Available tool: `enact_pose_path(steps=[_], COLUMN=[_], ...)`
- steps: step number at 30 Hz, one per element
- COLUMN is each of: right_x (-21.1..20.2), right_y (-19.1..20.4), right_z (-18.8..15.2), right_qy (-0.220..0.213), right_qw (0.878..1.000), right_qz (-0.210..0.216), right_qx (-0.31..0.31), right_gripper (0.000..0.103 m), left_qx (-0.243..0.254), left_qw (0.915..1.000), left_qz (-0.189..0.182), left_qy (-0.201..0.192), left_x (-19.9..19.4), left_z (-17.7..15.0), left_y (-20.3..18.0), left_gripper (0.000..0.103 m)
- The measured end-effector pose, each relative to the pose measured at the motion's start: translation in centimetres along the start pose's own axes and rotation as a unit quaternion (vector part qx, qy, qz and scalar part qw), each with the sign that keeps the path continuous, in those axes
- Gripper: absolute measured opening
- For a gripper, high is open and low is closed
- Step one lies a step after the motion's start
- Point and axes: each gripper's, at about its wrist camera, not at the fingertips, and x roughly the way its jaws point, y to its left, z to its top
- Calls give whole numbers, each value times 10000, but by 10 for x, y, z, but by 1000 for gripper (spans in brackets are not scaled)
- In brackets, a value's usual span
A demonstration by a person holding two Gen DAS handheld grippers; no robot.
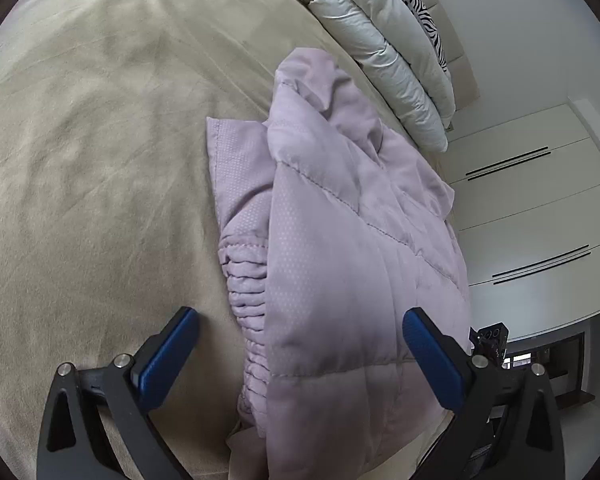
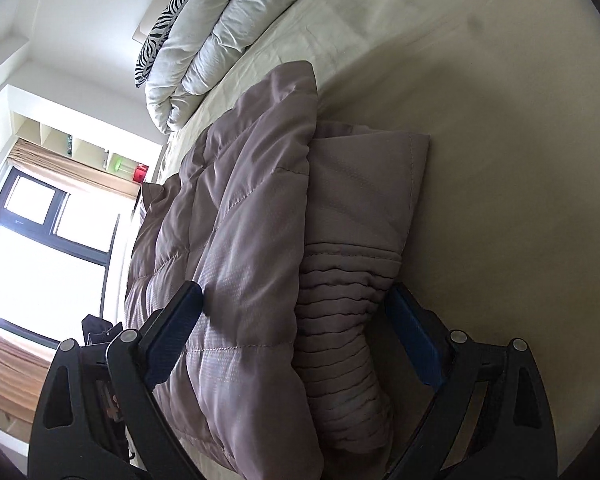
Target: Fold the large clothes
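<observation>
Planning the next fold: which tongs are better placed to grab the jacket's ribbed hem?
Probably the right tongs: open, they straddle the ribbed hem of the jacket. The left tongs mostly straddle the quilted panel.

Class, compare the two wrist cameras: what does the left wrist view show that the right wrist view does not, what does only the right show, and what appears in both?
Only the left wrist view shows the white wardrobe doors with dark slot handles. Only the right wrist view shows the dark-framed window, the tan blind above it and white shelf cubbies. Both show the pale lilac quilted jacket lying part-folded on the beige bedsheet, the rolled white duvet, the zebra-print pillow, and an open gripper: left gripper, right gripper.
</observation>
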Motion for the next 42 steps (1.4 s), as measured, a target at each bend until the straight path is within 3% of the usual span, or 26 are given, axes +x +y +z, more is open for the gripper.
enact_pose_path(steps=[4,6,9,14,18,22,30,36,42], right_x=[20,28,40,51,43,30,2,8,34], right_y=[0,4,12,30,61,101,167,207,211], right_z=[7,10,13,13,4,-8,-62,-116,-149], right_qy=[161,299,419,386,174,-92,-297,-180,-61], right_qw=[9997,9993,9984,9965,9900,9799,9730,9717,9755], right_qz=[199,162,27,-196,-693,-1055,-807,-467,-289], right_qx=[-39,-161,-377,-713,-1214,-1688,-2142,-2306,-2179], right_gripper=[94,93,91,72,52,41,37,37,37], left_qx=[-266,-323,-344,-306,-5,163,615,681,448], left_qw=[9989,9984,9977,9974,9993,9996,9976,9964,9981], left_qz=[-325,-362,-460,-563,-323,-238,-44,123,146], left_qy=[184,275,369,332,207,41,-308,-486,-396], left_x=[11,17,27,25,16,-7,-98,-158,-162], left_z=[14,21,25,23,21,10,-43,-80,-102], left_y=[8,11,11,9,-9,-23,-37,-18,27], left_gripper=[97,80,66,43,30,25,24,24,26])
